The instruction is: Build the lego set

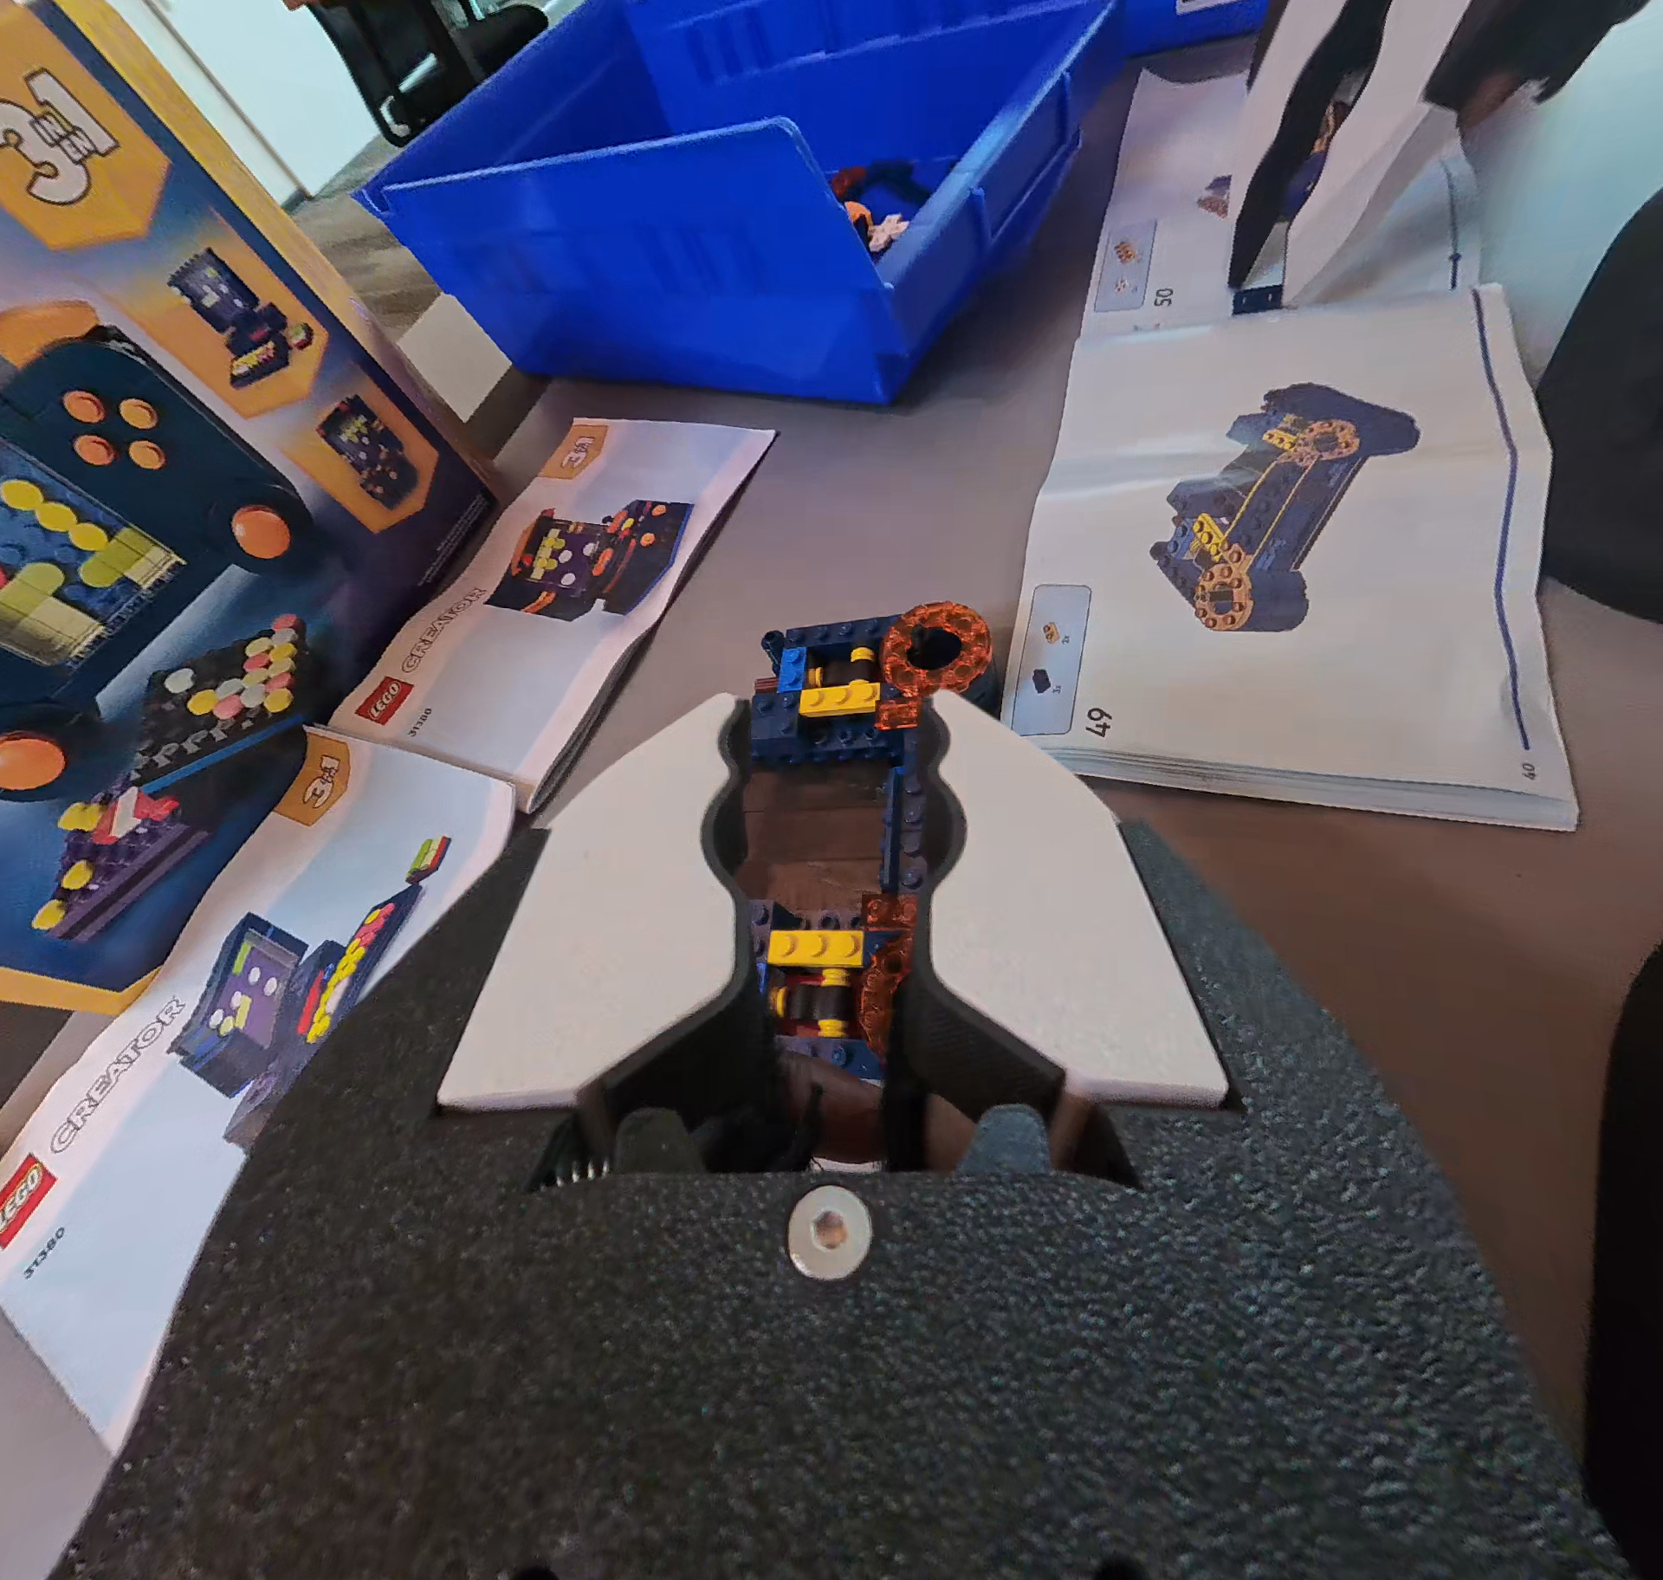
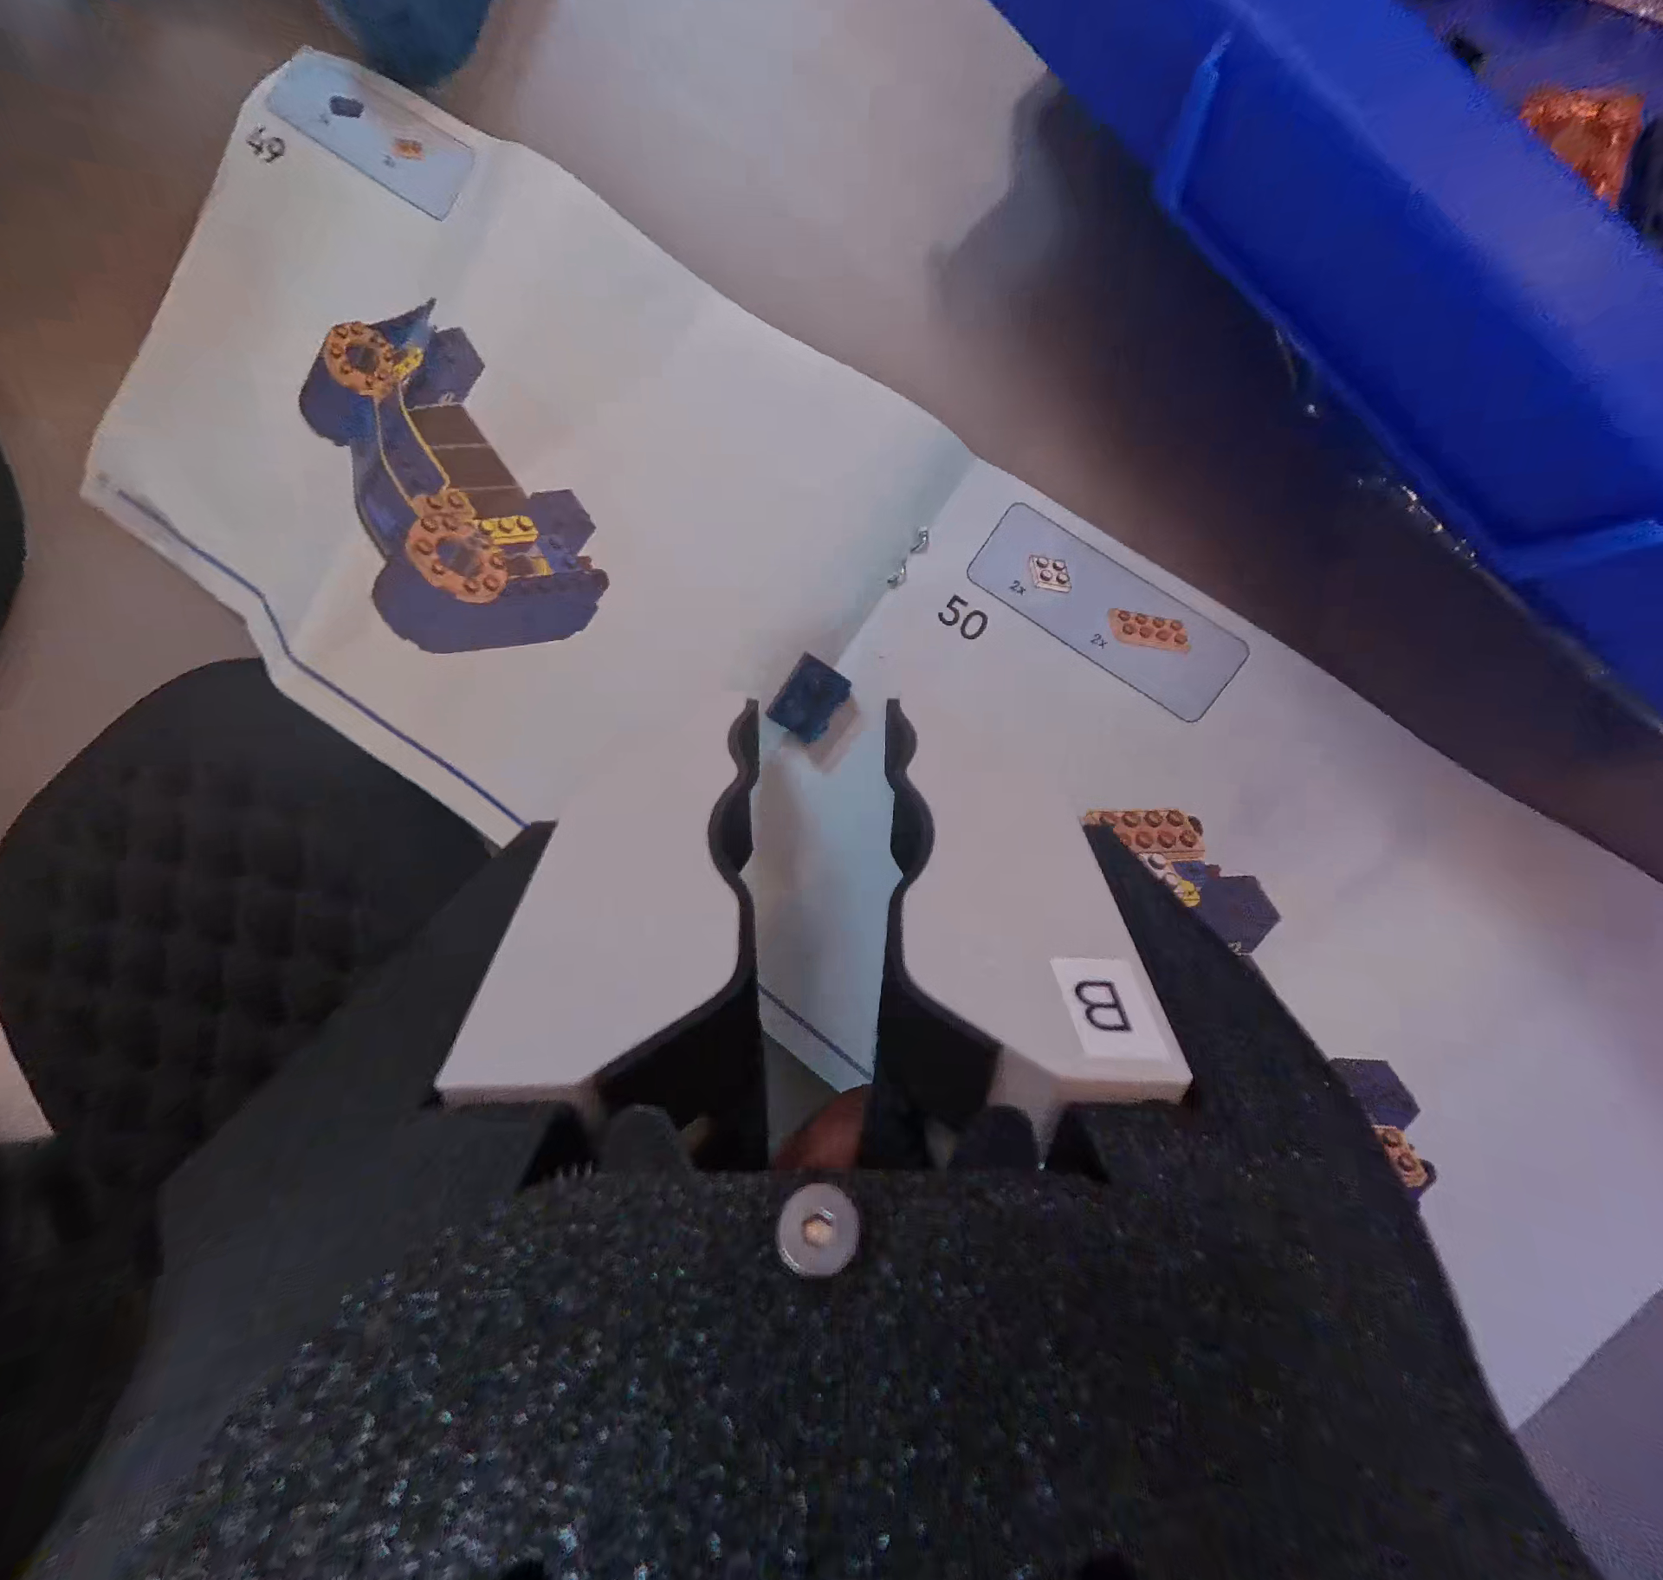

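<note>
Left gripper point(image 1: 832, 727) is clamping the half-built brick model point(image 1: 841, 700) | right gripper point(image 2: 821, 718) is hanging spread over a loose dark-blue brick point(image 2: 808, 695) lying on the open booklet point(image 2: 630, 367), unpinched | brick not yet added.

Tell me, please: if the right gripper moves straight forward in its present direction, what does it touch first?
Most likely the small dark blue brick, lying on the open instruction booklet just ahead of the right gripper, whose fingers stand apart. Depth is unclear; it may meet the page itself.
</note>
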### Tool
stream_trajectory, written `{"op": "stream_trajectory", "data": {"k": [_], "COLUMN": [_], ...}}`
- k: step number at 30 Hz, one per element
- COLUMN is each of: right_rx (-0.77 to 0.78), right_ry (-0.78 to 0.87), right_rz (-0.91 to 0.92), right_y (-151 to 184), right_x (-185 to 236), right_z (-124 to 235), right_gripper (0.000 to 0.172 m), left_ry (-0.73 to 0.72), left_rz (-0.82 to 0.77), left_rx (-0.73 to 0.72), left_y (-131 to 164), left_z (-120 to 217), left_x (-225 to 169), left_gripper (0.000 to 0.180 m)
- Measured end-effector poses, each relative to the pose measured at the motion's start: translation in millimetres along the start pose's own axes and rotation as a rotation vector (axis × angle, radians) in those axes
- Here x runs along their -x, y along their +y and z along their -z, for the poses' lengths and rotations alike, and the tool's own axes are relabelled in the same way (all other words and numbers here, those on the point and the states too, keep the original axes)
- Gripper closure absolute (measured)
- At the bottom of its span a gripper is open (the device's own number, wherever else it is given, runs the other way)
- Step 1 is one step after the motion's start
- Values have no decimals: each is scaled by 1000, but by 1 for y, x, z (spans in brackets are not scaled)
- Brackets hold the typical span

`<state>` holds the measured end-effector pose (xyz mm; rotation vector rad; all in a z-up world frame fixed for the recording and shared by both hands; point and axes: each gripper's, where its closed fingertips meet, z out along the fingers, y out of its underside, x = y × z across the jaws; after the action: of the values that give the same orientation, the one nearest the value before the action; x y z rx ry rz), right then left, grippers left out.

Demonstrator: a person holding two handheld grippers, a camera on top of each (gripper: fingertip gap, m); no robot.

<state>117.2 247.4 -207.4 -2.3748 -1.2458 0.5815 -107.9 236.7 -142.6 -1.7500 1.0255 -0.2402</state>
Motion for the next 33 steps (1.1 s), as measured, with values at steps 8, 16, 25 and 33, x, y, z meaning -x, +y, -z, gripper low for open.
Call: {"op": "stream_trajectory", "data": {"k": [8, 16, 25, 33], "right_rx": [37, -98, 49, 268], "right_ry": [82, -103, -384, -424], "right_rz": [127, 575, 1199, 1227], "right_y": [-4, -62, -150, -150], "right_x": [5, 49, 124, 128], "right_z": [-7, 4, -64, -91], "right_gripper": [161, 161, 161, 161], "left_ry": [-3, 114, 128, 136], "left_rz": [-6, 0, -28, -40], "left_rx": [43, 114, 146, 164], "left_y": [12, 27, 35, 39], "left_z": [-2, -1, -5, -4], "left_x": [2, -12, -17, -17], "left_gripper": [146, 146, 163, 164]}}
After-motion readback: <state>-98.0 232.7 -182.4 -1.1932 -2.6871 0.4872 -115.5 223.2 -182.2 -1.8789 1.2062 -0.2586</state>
